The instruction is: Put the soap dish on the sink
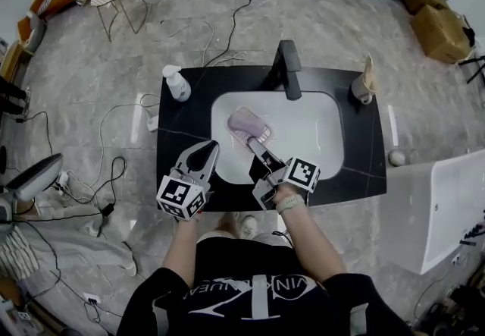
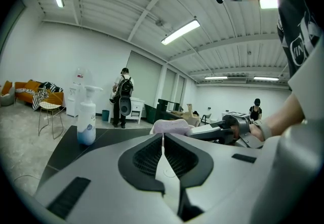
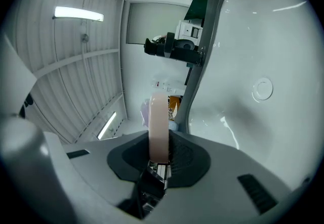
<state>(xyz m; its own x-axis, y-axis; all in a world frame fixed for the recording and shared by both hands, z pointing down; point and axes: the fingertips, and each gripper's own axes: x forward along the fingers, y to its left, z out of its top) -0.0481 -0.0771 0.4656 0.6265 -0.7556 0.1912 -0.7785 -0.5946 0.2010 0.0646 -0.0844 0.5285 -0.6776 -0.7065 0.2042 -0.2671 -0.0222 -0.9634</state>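
Note:
A pink soap dish with a pale purple soap on it hangs over the left part of the white sink basin, which is set in a black counter. My right gripper is shut on the dish's near edge. In the right gripper view the dish stands edge-on between the jaws, with the basin beside it. My left gripper is shut and empty over the counter's front left part. In its own view the left gripper looks toward the soap.
A white pump bottle stands at the counter's back left corner. The black faucet rises behind the basin, and a beige object sits at the back right. Cables lie on the floor at the left; a white cabinet stands at the right.

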